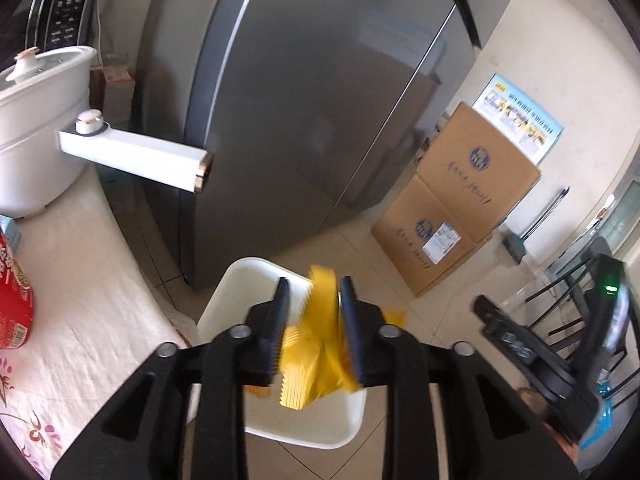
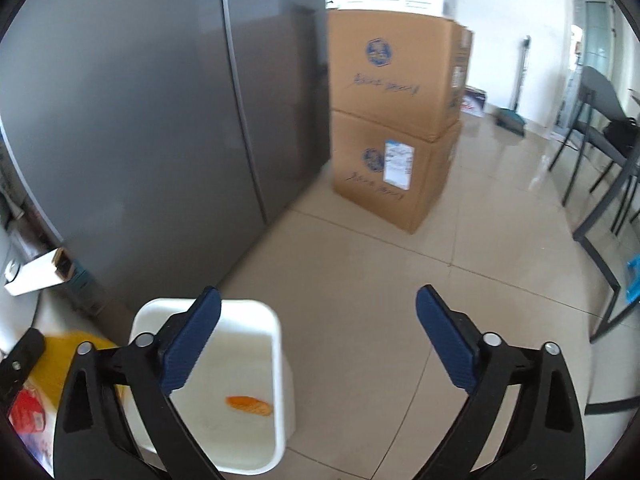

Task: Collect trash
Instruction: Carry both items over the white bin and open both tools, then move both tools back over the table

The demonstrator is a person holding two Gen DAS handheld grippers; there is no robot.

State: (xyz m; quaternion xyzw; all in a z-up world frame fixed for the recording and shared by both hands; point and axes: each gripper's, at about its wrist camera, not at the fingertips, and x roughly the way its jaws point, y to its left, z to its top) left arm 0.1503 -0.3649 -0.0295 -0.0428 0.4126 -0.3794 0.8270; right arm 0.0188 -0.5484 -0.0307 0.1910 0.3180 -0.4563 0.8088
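A white bin (image 1: 248,270) stands on the tiled floor beside the fridge. My left gripper (image 1: 314,286) hovers over it with its jaws partly apart. A crumpled yellow wrapper (image 1: 320,344), blurred, hangs loose between them above the bin's inside, with a gap showing at the left pad. An orange scrap (image 2: 248,405) lies on the bottom of the bin (image 2: 240,305). My right gripper (image 2: 320,300) is open wide over the bin's right rim and the floor, with nothing between its fingers. The yellow wrapper (image 2: 66,354) also shows at the left edge of the right wrist view.
A grey fridge (image 1: 304,120) rises behind the bin. Two stacked cardboard boxes (image 2: 396,120) stand to its right. On the left a cloth-covered table (image 1: 80,280) carries a white pot (image 1: 36,128) with a long handle and a red package (image 1: 12,300). Dark chairs (image 2: 600,160) stand at the right.
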